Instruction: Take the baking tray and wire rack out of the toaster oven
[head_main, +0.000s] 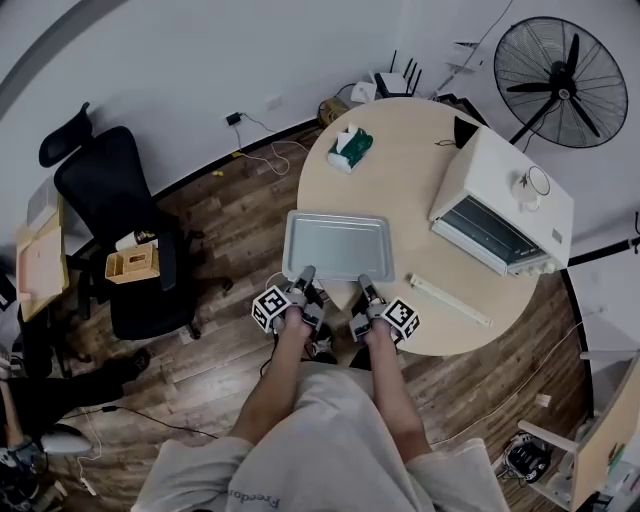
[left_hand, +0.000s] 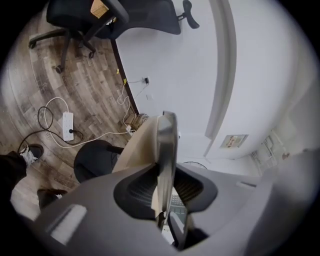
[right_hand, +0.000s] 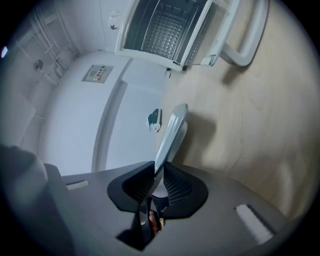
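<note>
The round table (head_main: 410, 190) fills the middle of my head view, with the black chair (head_main: 125, 200) on the wood floor off at its 9 o'clock and the fan (head_main: 560, 80) past its 1 o'clock edge. The white oven (head_main: 510, 190) sits at the table's 3 o'clock, front toward the centre, and its door (right_hand: 200, 35) hangs open. The tray (head_main: 338, 245) is out of the oven. It lies level over the tabletop at about 8 o'clock, with its near rim toward me at the table's edge; whether it rests on the wood or hangs just above it I cannot tell. The rack (right_hand: 167, 27) is still inside the oven, its grid showing through the open mouth in my right gripper view. My left gripper (head_main: 305, 275) has the near rim at the tray's 7 o'clock corner, the pads (left_hand: 142, 187) closed narrow onto the thin metal edge. My right gripper (head_main: 365, 283) holds the same rim at 5 o'clock, and its pads (right_hand: 175, 185) are likewise pinched on the rim. A green and white tissue pack (head_main: 350, 148) lies at the table's 11 o'clock.
</note>
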